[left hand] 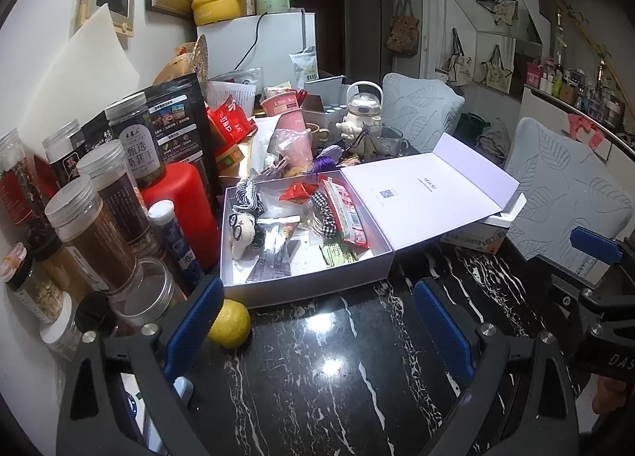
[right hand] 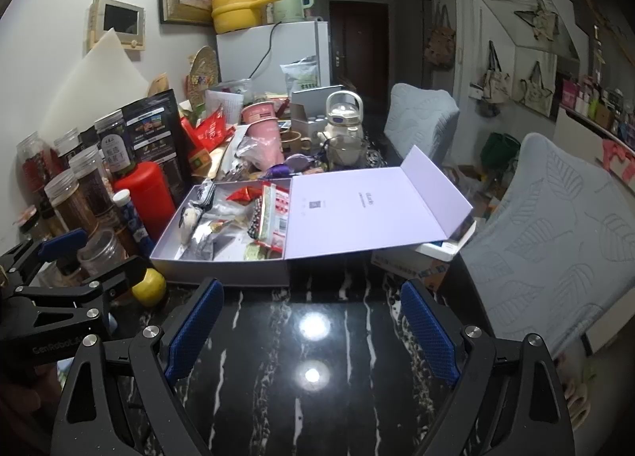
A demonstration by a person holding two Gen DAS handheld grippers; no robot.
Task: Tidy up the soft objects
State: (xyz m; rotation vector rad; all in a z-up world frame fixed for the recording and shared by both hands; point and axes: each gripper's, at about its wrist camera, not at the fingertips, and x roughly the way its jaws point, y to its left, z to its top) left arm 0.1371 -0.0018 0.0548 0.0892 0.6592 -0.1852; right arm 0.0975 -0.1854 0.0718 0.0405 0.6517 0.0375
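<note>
Soft objects lie mixed with packets inside the open white box (left hand: 369,269) on the black marble counter (left hand: 317,376), its lid (left hand: 420,194) folded flat to the right. Both grippers hover over bare counter just in front of the box, each with fingers spread wide and holding nothing: the left gripper (left hand: 317,321) nearer the jars, the right gripper (right hand: 311,329) nearer the lid.

Crowded along the box's left wall stand a red bottle (left hand: 178,202) and clear jars (left hand: 95,233); a yellow fruit (left hand: 230,323) rests touching the left gripper's left finger (left hand: 194,321). A careless sweep there could likely roll the fruit or topple a jar.

Within the box, the white plush figure (left hand: 242,233) lies at the left, the checked fabric piece (left hand: 321,214) toward the middle, beside a long red snack packet (left hand: 345,210). Since soft things overlap slippery wrappers, a grasp may catch a packet along with the fabric, or pinch only a loose fold and drop it.
</note>
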